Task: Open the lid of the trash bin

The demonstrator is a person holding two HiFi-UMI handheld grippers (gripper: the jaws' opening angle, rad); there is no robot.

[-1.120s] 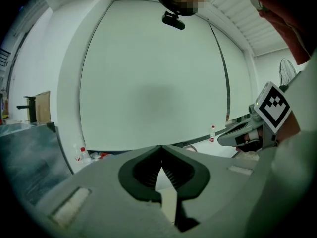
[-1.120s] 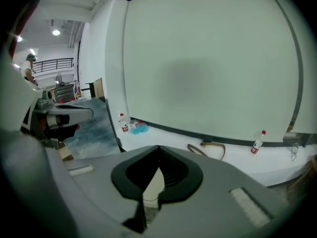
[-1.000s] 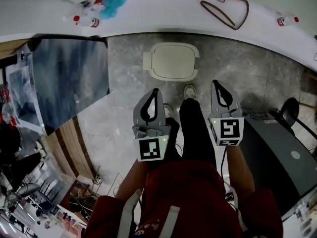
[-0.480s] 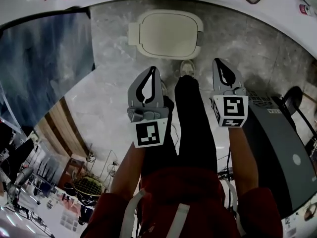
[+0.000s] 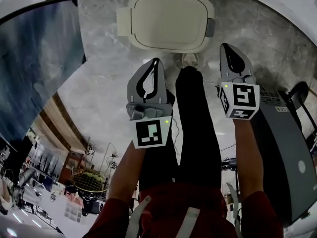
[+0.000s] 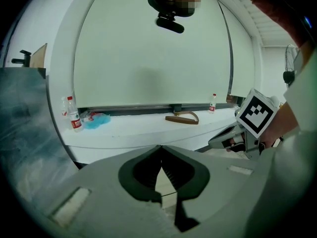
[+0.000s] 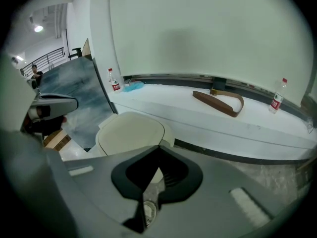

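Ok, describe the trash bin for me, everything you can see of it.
The trash bin is seen mostly from above: a cream, rounded-rectangle lid, plastic by the look, lying flat and shut. A grey tab sticks out on one short side, a pale one on the other. It stands on the grey marbled floor by the white ledge. Nothing touches it; the left tool and right tool hang short of it.

Trash bin lid [image 5: 168,20], twelve o'clock: cream was recorded. Floor [image 5: 99,90]: grey marbling was noted. Trousers [image 5: 195,133]: black.
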